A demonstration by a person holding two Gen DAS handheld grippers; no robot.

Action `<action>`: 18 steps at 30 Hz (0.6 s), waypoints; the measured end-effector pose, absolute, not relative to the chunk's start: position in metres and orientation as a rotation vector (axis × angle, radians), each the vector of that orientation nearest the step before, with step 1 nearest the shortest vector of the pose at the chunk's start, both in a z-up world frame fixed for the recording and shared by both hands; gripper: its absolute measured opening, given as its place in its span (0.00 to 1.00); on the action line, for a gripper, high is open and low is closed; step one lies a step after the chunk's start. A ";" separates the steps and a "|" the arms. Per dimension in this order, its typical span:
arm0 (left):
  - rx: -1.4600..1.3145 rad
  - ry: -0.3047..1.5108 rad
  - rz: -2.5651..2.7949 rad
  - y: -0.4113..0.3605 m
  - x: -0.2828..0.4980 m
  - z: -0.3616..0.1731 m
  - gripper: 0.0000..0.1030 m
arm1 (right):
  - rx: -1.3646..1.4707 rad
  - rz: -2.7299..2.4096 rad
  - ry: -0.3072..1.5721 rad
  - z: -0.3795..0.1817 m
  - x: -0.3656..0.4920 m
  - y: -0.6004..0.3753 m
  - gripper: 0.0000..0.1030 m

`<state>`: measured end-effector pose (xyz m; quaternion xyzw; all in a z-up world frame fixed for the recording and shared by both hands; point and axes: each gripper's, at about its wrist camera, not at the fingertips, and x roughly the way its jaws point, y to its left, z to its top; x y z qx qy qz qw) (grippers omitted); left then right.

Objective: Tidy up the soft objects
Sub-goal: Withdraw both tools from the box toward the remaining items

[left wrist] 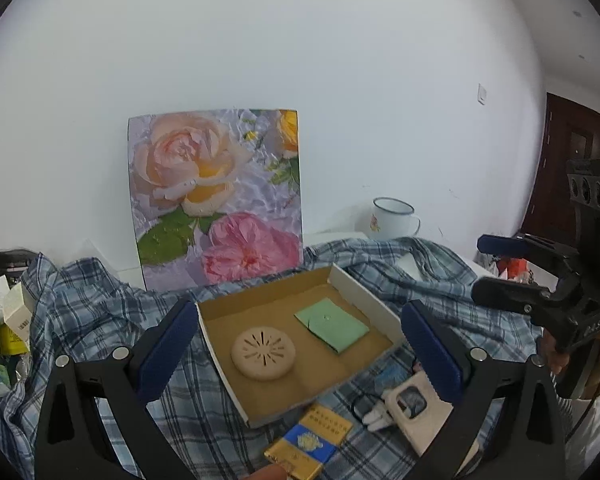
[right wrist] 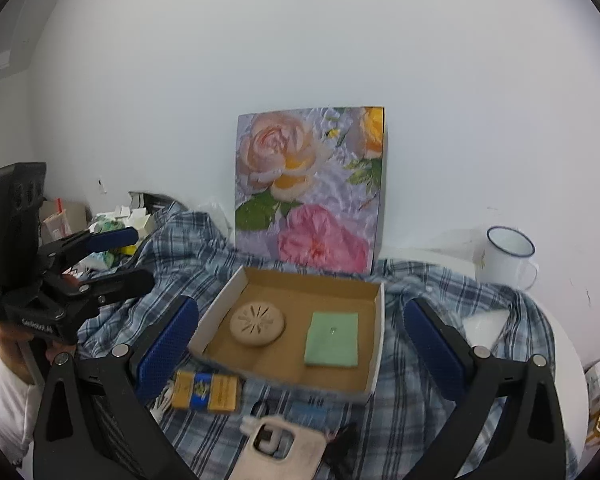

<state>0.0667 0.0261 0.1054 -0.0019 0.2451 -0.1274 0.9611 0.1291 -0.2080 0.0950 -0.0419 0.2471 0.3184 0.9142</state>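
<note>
Currently, itemised around the shallow cardboard box (left wrist: 342,280), my landmark:

- Inside the box: a round beige pad with cut slits (left wrist: 263,353) towards its left; a folded green cloth (left wrist: 331,330) towards its right. They lie apart.
- Under the box: a rumpled blue plaid shirt (left wrist: 100,308), spread across the table.
- In front of the box: a yellow-and-blue packet (right wrist: 205,391), a beige case with a cut-out (right wrist: 283,448), and something small and blue I cannot identify.
- Behind the box: a rose-print board (left wrist: 215,196) leaning on the wall; right of that, an enamel mug (right wrist: 507,257).
- Left gripper (left wrist: 298,350): fingers spread wide, empty, hovering before the box.
- Right gripper (right wrist: 300,350): likewise spread and empty.

Step in hand, as I judge it: between picks, choosing the next soft item. The next move probably calls for lowering one gripper onto a loose item in front of the box.
</note>
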 end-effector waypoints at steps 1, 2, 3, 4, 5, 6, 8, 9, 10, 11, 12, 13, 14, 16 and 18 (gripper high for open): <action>-0.001 0.504 -0.263 0.026 0.066 0.101 1.00 | -0.087 0.657 0.519 0.091 0.125 -0.208 0.99; 0.001 0.508 -0.266 0.026 0.066 0.097 1.00 | -0.089 0.657 0.525 0.086 0.121 -0.208 0.99; 0.005 0.515 -0.270 0.026 0.066 0.092 1.00 | -0.093 0.653 0.531 0.081 0.118 -0.208 0.99; 0.007 0.522 -0.274 0.025 0.065 0.089 1.00 | -0.097 0.648 0.542 0.076 0.114 -0.208 0.99; 0.006 0.529 -0.282 0.025 0.065 0.085 1.00 | -0.097 0.649 0.551 0.070 0.111 -0.209 0.99; 0.004 0.535 -0.289 0.025 0.065 0.082 1.00 | -0.095 0.652 0.557 0.065 0.108 -0.210 0.99; 0.008 0.552 -0.306 0.023 0.063 0.076 1.00 | -0.082 0.648 0.578 0.054 0.103 -0.213 0.99; 0.016 0.558 -0.311 0.021 0.061 0.073 1.00 | -0.076 0.643 0.585 0.049 0.099 -0.214 0.99; 0.028 0.563 -0.316 0.019 0.059 0.070 1.00 | -0.074 0.638 0.594 0.045 0.096 -0.216 0.99; 0.048 0.570 -0.326 0.016 0.057 0.067 1.00 | -0.071 0.631 0.601 0.040 0.092 -0.217 0.99; 0.061 0.575 -0.334 0.015 0.056 0.064 1.00 | -0.067 0.620 0.608 0.036 0.090 -0.219 0.99; 0.071 0.580 -0.342 0.013 0.055 0.061 1.00 | -0.062 0.613 0.616 0.033 0.088 -0.221 0.99; 0.082 0.589 -0.355 0.011 0.054 0.058 1.00 | -0.057 0.614 0.623 0.029 0.086 -0.222 0.99; 0.112 0.616 -0.380 0.007 0.053 0.050 1.00 | -0.052 0.606 0.639 0.022 0.081 -0.223 0.99; 0.145 0.637 -0.404 0.004 0.054 0.043 1.00 | -0.054 0.605 0.646 0.015 0.077 -0.222 0.99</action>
